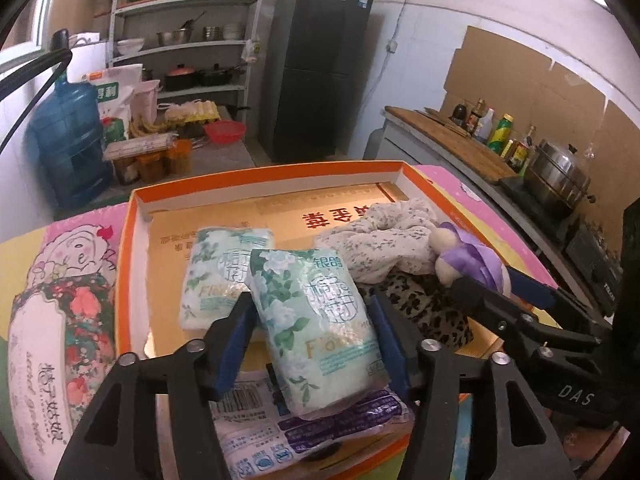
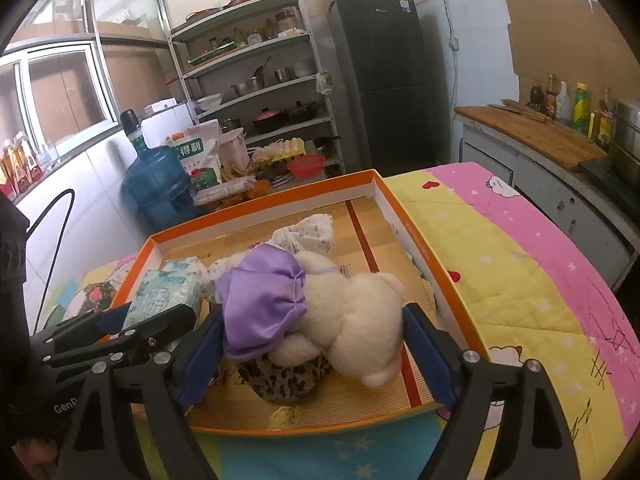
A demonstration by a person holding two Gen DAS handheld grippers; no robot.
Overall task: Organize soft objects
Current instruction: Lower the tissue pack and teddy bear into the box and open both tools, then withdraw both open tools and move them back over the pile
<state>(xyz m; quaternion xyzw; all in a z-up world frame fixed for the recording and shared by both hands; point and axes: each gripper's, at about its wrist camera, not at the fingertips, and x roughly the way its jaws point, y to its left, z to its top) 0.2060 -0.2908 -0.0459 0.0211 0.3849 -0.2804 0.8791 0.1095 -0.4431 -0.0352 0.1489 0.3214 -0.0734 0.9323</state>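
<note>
Both grippers' fingers apart; orange tray [image 2: 404,216] on quilted table [image 2: 500,280], kitchen, probably fridge [image 2: 384,80] behind.

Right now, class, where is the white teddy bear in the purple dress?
In the right wrist view the white teddy bear lies inside the orange box, on a leopard-print cloth, between the right hand-held gripper's open fingers, right of the tissue packs.

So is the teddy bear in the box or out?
In. The teddy bear lies on leopard-print cloth inside the orange box.
</note>
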